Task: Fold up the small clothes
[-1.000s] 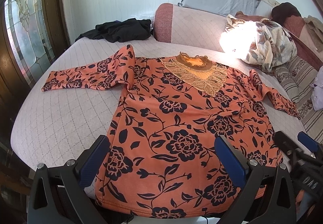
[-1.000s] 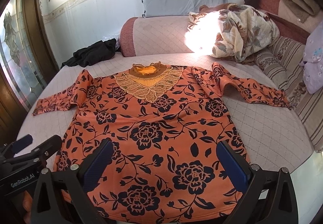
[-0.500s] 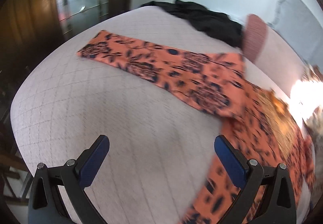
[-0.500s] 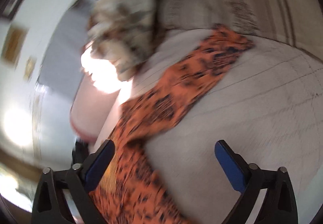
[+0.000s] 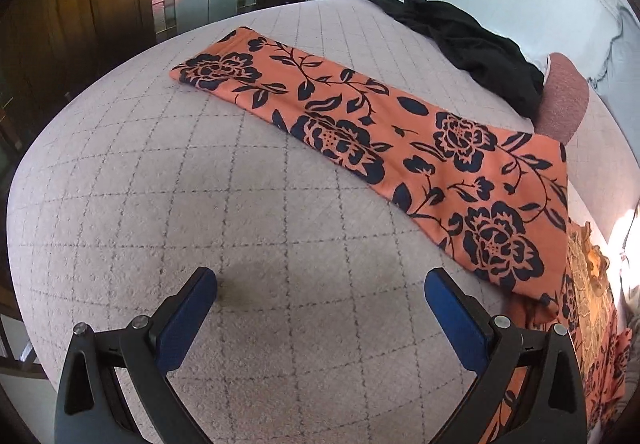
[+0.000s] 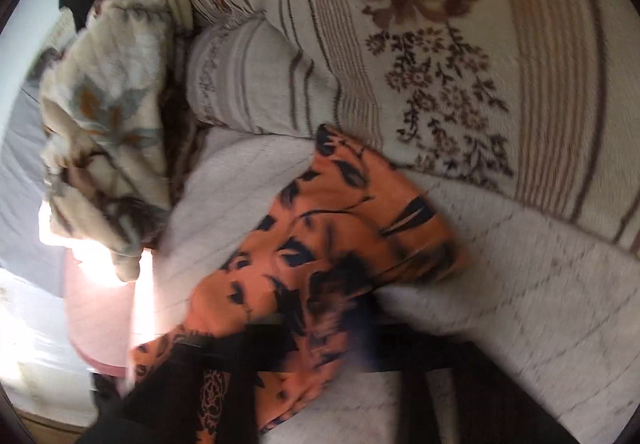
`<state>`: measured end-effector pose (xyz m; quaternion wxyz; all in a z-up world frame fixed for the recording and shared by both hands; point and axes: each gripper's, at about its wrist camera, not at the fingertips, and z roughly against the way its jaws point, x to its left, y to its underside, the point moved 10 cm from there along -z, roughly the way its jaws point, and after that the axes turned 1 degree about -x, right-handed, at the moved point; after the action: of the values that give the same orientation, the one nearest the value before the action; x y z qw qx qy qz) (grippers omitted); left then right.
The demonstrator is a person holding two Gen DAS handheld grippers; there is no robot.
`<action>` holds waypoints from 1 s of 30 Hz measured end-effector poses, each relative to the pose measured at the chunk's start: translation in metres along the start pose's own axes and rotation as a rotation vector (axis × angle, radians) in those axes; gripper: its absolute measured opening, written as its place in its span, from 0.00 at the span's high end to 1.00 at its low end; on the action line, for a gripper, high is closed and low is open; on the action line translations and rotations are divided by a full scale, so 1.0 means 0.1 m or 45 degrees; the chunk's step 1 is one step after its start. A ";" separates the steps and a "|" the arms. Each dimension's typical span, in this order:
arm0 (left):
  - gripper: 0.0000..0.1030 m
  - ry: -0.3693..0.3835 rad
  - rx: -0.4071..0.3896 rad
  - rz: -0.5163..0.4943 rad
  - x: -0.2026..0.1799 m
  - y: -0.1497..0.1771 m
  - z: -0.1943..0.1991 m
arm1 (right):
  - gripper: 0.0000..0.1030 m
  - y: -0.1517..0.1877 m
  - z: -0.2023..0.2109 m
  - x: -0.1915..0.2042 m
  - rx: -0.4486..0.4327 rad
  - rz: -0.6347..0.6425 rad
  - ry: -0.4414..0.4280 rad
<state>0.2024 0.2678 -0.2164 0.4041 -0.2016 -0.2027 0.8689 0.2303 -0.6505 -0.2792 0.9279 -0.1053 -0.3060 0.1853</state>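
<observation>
Left gripper (image 5: 320,298): jaws wide, holding nothing, over bare quilt (image 5: 240,203).
Right gripper (image 6: 320,328): blurred; jaws look closed on the right sleeve (image 6: 336,244), but I cannot tell.
Top (image 5: 580,324): flat on quilt; left sleeve (image 5: 360,131) stretched out ahead of left gripper.
Black garment (image 5: 472,43): beyond the left sleeve.
Blanket (image 6: 104,115): bunched near the right sleeve.

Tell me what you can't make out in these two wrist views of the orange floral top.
- Right claw, right wrist view: motion blur and the top's sleeve cover it, so open or shut is unclear.
- Orange floral top, left wrist view: its body is cut off by the right edge; only one flat sleeve shows whole.
- Black garment, left wrist view: too bunched to identify.
</observation>
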 end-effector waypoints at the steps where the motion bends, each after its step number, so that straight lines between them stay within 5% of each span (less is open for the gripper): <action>1: 0.00 0.003 0.002 -0.005 -0.01 0.00 0.00 | 0.95 -0.05 0.04 0.05 -0.032 0.054 0.038; 9: 0.00 0.121 0.014 0.105 0.06 -0.03 0.06 | 0.95 -0.67 1.34 1.42 -0.451 0.500 0.083; 14: 0.00 0.180 0.028 0.139 0.02 -0.02 0.09 | 0.95 -0.27 1.93 2.34 -0.563 0.725 -0.061; 20: 0.00 0.200 0.015 0.089 -0.04 -0.01 0.15 | 0.95 1.32 2.15 3.65 -0.520 1.121 -0.379; 24: 0.00 0.197 0.019 0.068 -0.06 0.00 0.15 | 0.94 2.82 1.91 4.17 -0.343 1.359 -0.570; 27: 0.00 0.194 0.009 0.028 -0.10 0.01 0.16 | 0.92 3.78 1.36 4.19 -0.130 1.413 -0.601; 28: 0.00 0.193 0.007 0.008 -0.12 0.01 0.16 | 0.84 4.06 1.09 4.15 -0.041 1.435 -0.565; 30: 0.00 0.191 0.008 -0.022 -0.15 0.02 0.16 | 0.34 4.61 0.49 3.92 0.160 1.520 -0.460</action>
<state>0.2015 0.2517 -0.2017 0.4261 -0.2631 -0.1710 0.8485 0.3632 -0.0675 -0.1755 0.6025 -0.1702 -0.3350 0.7041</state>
